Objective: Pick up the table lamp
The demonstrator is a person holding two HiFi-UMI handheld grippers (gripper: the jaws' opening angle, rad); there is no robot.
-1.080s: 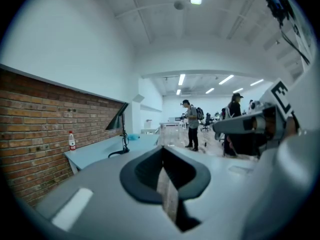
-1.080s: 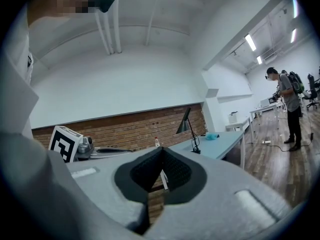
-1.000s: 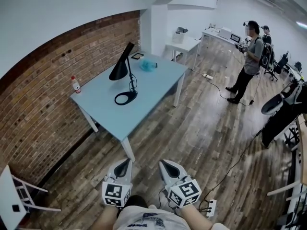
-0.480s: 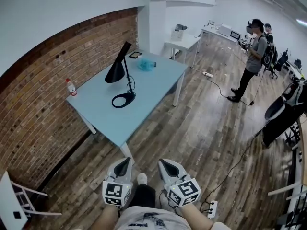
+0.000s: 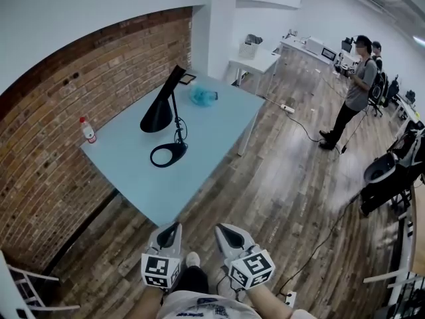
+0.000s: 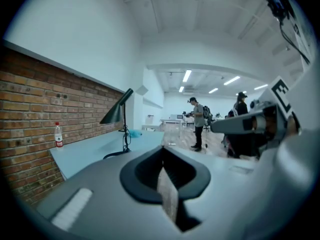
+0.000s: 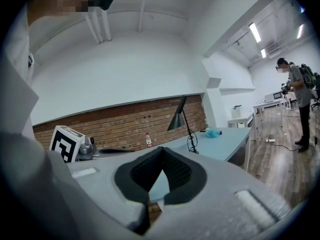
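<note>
Both sets of jaws are pressed together with nothing in them. The left gripper (image 5: pixel 174 226) and right gripper (image 5: pixel 221 229) sit side by side, low by the person's waist, pointing roughly level. The table lamp (image 5: pixel 159 111) stands upright on the blue table (image 5: pixel 216 121), ahead and slightly left, well apart from both. There's a small bottle (image 5: pixel 87 130) further left, can't tell what's in it.

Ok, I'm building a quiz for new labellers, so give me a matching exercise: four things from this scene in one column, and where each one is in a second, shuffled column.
Things:
1. black table lamp
2. red-capped bottle
3. teal bundle
4. standing person

Places:
A. on the wooden floor, far right
B. at the table's edge by the brick wall
C. middle of the blue table
D. far end of the table, beyond the lamp

Pairs: 1-C, 2-B, 3-D, 4-A
</note>
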